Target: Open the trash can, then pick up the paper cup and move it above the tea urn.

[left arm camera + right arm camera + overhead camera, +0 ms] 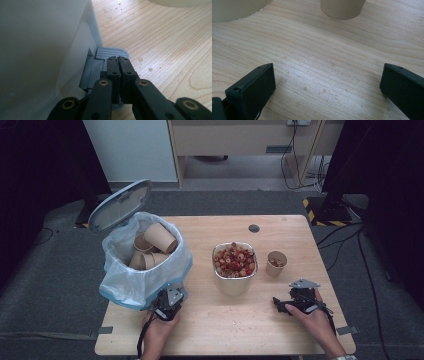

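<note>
While the left gripper (pixel 119 59), jaws clenched together, presses the pedal (pixel 111 52) at the near foot of the bin (pixel 145 270), its lid (pixel 120 205) stands open. Right gripper (pixel 280 305) rests released. Next, I judge: grasp the cup (pixel 276 264) at far right.

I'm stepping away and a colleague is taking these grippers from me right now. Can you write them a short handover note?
Left gripper: shut, nothing between the jaws, tips on the grey pedal at the foot of the bin. The bin lid stands open.
Right gripper: open, empty, resting on the table, facing the small cup.
Things: bin at the table's left with several paper cups already inside; a tub of red and pale bits mid-table; the small cup to its right, with some bits in it.
Done: some cups binned.
Left, probably: bin the small cup, perhaps the tub too.
</note>
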